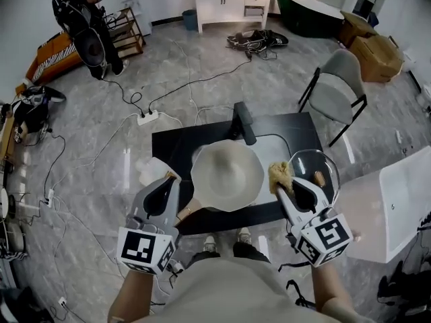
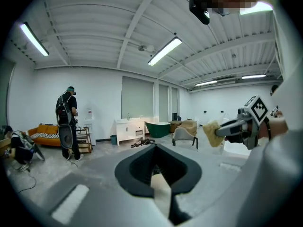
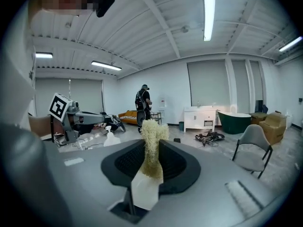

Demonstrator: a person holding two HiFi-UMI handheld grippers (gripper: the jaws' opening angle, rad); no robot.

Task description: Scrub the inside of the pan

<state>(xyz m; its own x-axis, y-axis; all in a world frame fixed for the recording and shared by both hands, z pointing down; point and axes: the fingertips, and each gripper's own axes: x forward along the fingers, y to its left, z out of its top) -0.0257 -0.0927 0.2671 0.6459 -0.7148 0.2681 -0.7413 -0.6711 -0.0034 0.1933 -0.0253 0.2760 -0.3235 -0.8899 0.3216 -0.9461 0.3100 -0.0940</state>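
Observation:
A pale round pan sits on the black table, its wooden handle pointing to the front left. My left gripper hovers just left of that handle, jaws shut with nothing between them. My right gripper is by the pan's right rim, shut on a yellow scrubbing sponge that sticks up out of the jaws. Both gripper views look level across the room, so neither shows the pan.
A glass lid lies right of the pan. A black object stands at the table's back, a white spray bottle at its left. A grey chair, floor cables and a standing person surround the table.

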